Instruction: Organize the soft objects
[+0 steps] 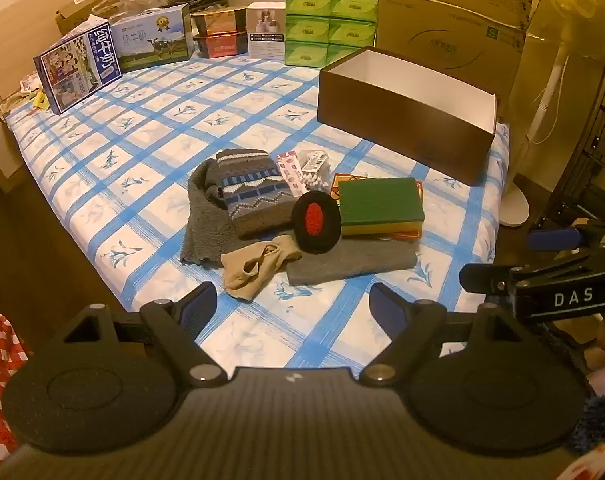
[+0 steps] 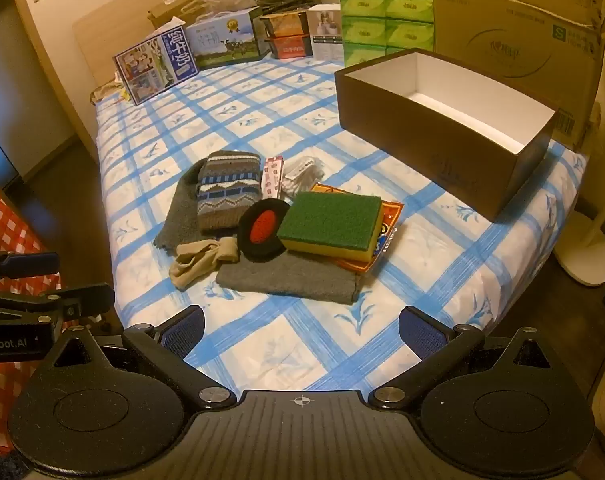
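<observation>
Soft-object pile, green-topped yellow sponge (image 2: 330, 222) uppermost, lies near open brown cardboard box (image 2: 442, 152); we hold left gripper (image 1: 292, 306) and right gripper (image 2: 302, 330) spread, empty.

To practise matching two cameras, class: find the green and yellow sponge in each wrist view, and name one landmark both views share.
Left wrist view: the sponge lies right of centre, just right of the round black and red pad.
Right wrist view: the sponge sits near the centre, again just right of that pad.
Shared landmark: the open brown box, behind and right of the sponge in both.
</observation>
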`<state>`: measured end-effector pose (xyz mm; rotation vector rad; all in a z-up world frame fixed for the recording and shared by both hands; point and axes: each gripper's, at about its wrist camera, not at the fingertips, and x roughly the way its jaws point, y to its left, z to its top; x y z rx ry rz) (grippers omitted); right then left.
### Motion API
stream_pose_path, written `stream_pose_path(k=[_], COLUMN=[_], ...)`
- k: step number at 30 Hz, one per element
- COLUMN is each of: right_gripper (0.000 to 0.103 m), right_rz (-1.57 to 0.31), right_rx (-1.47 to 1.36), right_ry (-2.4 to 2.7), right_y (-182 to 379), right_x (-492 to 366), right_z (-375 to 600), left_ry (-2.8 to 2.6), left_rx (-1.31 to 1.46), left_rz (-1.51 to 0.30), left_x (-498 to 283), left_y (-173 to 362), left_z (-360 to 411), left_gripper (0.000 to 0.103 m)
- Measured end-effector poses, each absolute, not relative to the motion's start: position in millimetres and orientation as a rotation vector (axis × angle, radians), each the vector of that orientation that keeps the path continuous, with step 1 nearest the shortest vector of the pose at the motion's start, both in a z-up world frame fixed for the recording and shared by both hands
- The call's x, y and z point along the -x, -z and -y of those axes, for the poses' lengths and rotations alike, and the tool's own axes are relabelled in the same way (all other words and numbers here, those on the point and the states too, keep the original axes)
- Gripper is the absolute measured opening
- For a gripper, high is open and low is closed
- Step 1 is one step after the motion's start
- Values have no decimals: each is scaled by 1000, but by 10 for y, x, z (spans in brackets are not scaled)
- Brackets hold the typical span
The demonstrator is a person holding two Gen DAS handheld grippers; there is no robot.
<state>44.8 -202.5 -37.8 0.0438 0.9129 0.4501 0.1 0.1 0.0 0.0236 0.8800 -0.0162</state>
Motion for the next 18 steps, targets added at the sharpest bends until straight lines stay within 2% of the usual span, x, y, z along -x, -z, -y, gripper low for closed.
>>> stream_pose_path(k=[18], right_gripper=[103], right_rz=[-915], right_rx=[-44], right_ry=[-450], right_y=[368], right_x=[-449], right_z=[2023], left_ry=[18], left_rx=[-20], left_rz=[-878], left_x=[-1], left_y=[-1], left_z=[-2], left_gripper=[82])
